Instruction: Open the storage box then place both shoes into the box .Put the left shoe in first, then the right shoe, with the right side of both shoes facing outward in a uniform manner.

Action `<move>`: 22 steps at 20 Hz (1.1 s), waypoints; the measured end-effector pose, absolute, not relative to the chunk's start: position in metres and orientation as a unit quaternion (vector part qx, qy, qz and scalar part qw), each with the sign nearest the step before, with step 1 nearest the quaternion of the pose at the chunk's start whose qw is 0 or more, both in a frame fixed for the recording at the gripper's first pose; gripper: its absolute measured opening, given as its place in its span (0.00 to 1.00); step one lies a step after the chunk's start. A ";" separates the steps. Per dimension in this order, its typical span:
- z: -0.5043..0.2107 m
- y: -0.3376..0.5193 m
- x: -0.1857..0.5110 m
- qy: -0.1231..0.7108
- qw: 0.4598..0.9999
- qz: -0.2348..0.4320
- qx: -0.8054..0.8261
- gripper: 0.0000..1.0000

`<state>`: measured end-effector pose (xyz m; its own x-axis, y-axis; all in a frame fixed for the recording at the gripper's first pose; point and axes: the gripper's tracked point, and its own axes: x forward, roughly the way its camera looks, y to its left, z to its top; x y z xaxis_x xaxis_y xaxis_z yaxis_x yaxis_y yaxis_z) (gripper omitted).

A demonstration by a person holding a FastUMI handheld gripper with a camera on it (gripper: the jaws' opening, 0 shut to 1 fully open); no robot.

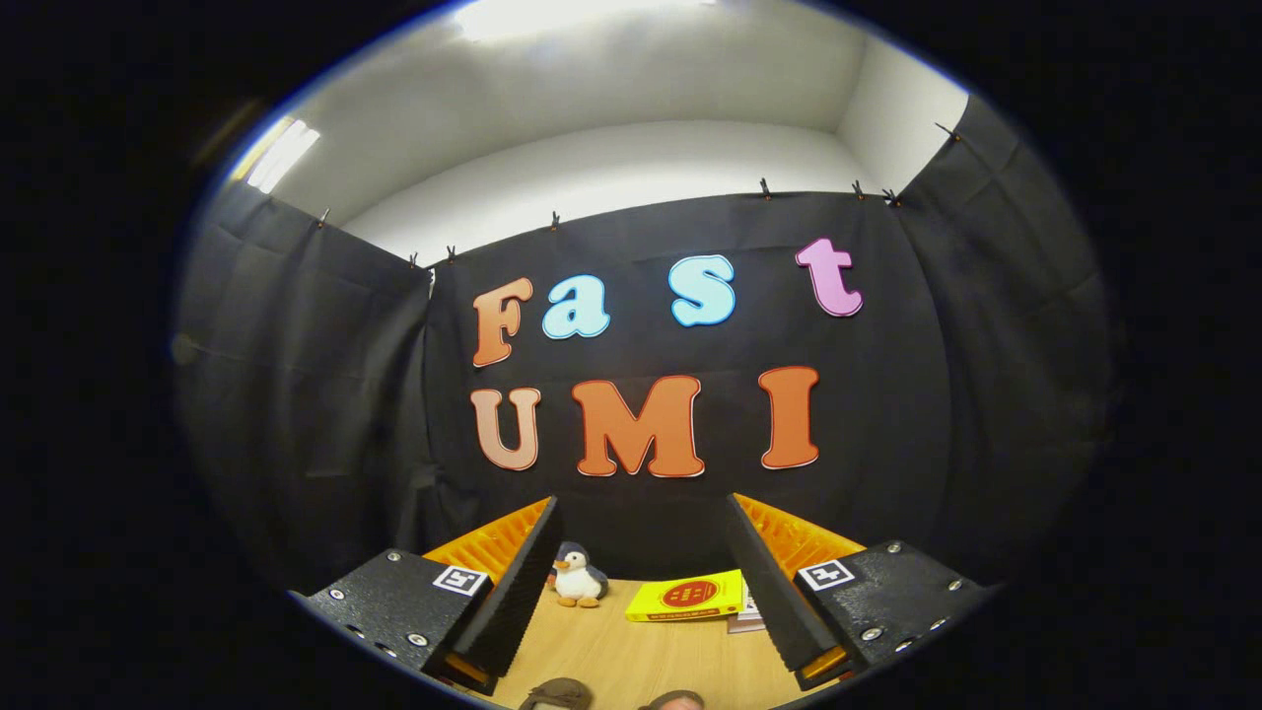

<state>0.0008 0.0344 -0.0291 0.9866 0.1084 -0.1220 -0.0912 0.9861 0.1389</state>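
Below the gripper (pixel 641 552), fingers spread empty, two shoe tips (pixel 557 693) between them

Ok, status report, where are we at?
Gripper jaws open, empty. Two shoe tips below the jaws, untouched. Penguin toy and yellow book beyond on the table.

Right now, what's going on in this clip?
Nothing is being handled yet. The hand-held gripper is raised and level, its fingers spread wide apart with nothing between them, looking across a light wooden table toward the black cloth wall. Beyond the fingers sit a small plush penguin and a flat yellow book with a red round mark. Just below the fingertips, the tops of two brownish shoes peek in. I can't see a storage box, so the task appears not yet started.
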 end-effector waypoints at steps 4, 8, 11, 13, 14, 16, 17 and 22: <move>-0.046 0.043 0.002 0.094 0.990 0.060 0.090 0.99; -0.069 0.060 0.002 0.130 0.981 0.084 0.121 0.98; -0.085 0.065 0.002 0.157 0.974 0.093 0.136 0.98; -0.099 0.074 0.000 0.178 0.966 0.104 0.156 0.98; -0.108 0.080 -0.002 0.193 0.960 0.113 0.168 0.98; -0.130 0.090 -0.008 0.230 0.947 0.128 0.186 0.98; -0.139 0.094 -0.011 0.249 0.940 0.132 0.192 0.98; -0.173 0.111 -0.022 0.298 0.916 0.152 0.220 0.97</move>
<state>-0.0224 0.1106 -0.1728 0.7759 0.4096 -0.4799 -0.1465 0.8568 0.4943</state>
